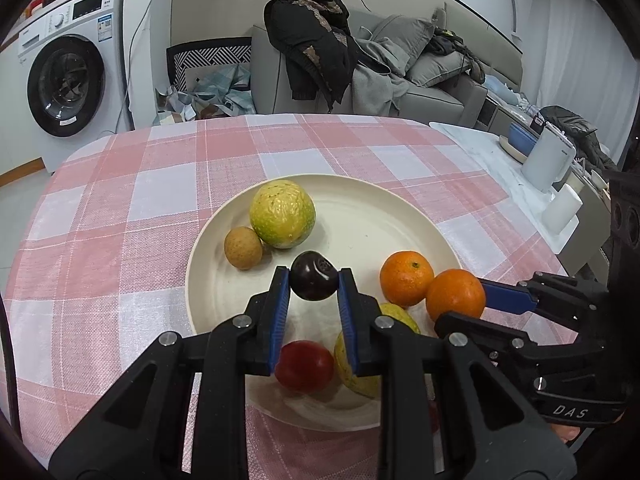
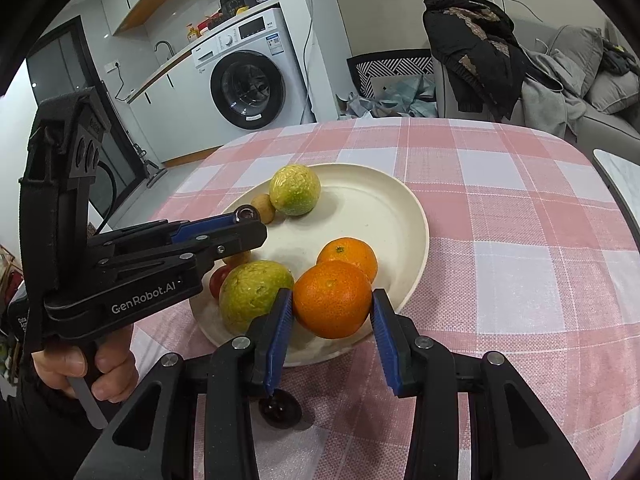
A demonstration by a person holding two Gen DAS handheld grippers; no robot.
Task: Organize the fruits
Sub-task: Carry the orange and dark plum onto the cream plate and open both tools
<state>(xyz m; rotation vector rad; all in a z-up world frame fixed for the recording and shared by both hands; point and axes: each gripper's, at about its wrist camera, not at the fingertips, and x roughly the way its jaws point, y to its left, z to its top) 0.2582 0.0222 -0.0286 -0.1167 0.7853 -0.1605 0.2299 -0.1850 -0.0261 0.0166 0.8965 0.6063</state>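
Left gripper (image 1: 313, 282) clamping dark plum (image 1: 313, 281) over cream plate (image 1: 372, 200), right gripper (image 2: 331, 304) clasping orange (image 2: 332, 299) at plate's five o'clock rim

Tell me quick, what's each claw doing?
Left claw: closed, holding the dark plum.
Right claw: closed, holding an orange.

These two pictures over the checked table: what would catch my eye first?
Probably the cream plate of fruit on the pink checked tablecloth. Over it, two black hand-held grippers with blue fingers each clamp a fruit: the left gripper a dark plum, the right gripper an orange. Behind stands a white washing machine.
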